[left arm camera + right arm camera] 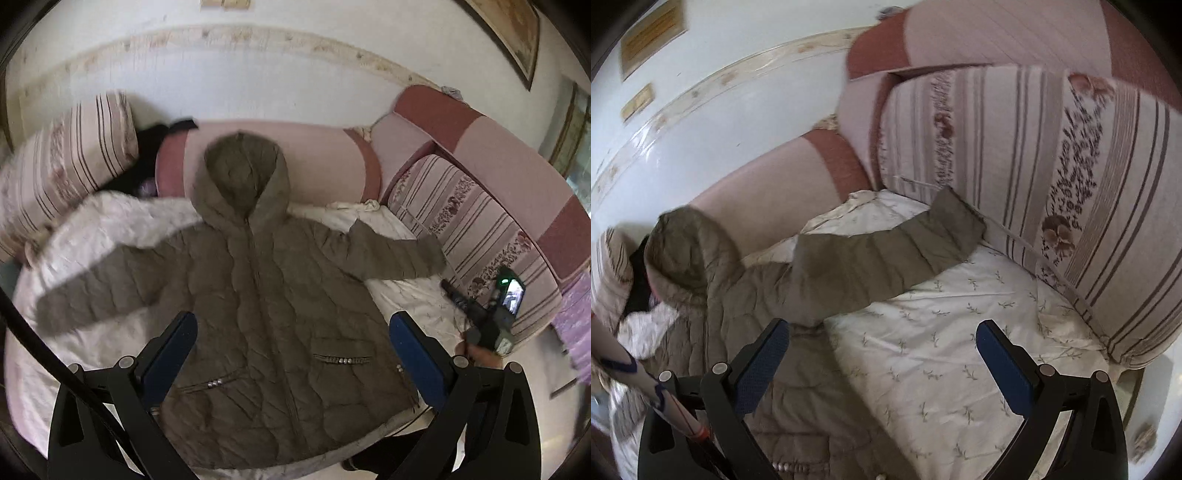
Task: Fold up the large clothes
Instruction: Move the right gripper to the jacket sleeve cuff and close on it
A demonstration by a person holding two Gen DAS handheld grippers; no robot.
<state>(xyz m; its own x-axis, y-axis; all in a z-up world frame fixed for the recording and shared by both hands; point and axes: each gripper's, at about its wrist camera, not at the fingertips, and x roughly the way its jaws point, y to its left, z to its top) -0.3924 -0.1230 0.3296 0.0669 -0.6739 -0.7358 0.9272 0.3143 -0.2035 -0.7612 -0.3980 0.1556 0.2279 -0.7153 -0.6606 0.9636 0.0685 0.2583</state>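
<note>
A brown hooded jacket [258, 295] lies flat, sleeves out, on the sofa [424, 306]; left tongs [293, 354] and right tongs [882, 358] hover spread wide, holding nothing.

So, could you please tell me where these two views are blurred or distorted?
Left wrist view: motion blur smears the striped pillow and white quilt; the olive quilted hooded jacket is softer. Right wrist view: fisheye bends the wall border; the jacket's hood is blurred.

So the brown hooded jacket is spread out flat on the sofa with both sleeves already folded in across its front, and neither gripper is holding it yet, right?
Not quite. The sleeves are not folded in: the left wrist view shows both sleeves of the jacket stretched out to the sides. The rest holds: it lies flat on the sofa, and the left gripper and right gripper are open, holding nothing.
</note>
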